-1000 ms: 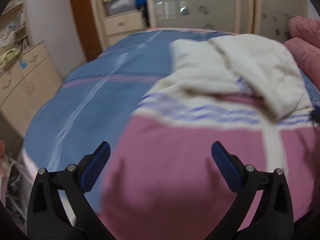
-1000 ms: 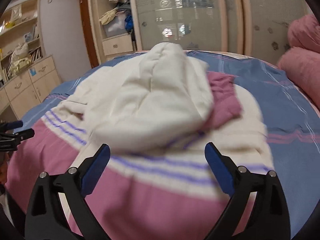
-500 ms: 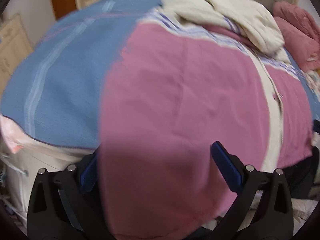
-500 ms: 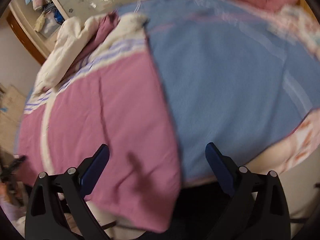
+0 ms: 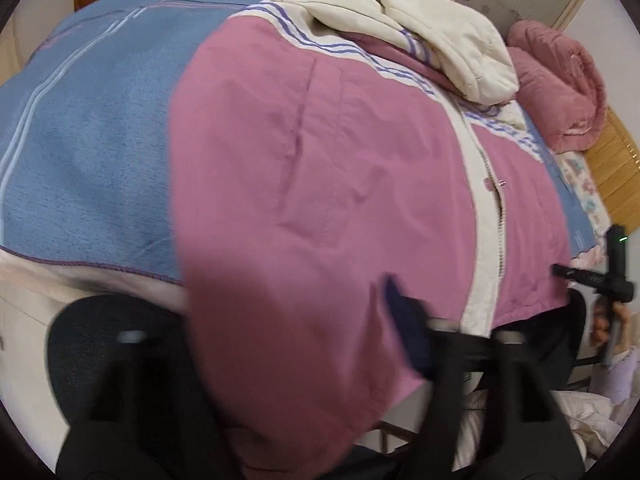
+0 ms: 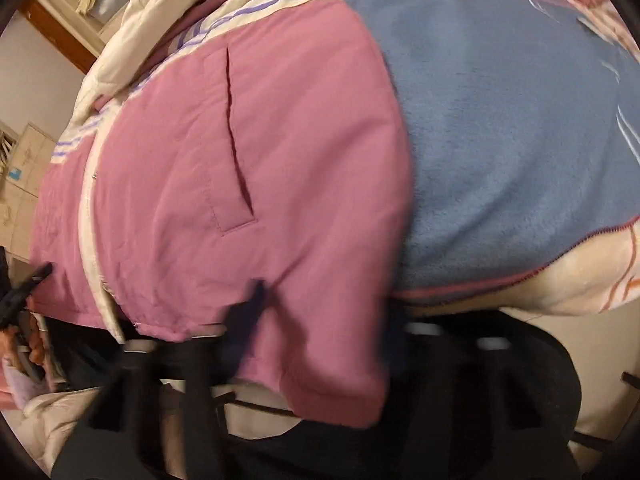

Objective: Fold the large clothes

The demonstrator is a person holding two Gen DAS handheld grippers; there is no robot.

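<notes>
Padded pink jacket with cream hood, flat on blue fleece blanket. Left gripper and right gripper: jaws just closing, each pinching the jacket's hem.

Left gripper fingers closing on pink jacket hem.

pink padded jacket with cream hood spread on blue striped blanket, hem over bed's near edge, rolled pink quilt behind, possibly touching hood
</notes>
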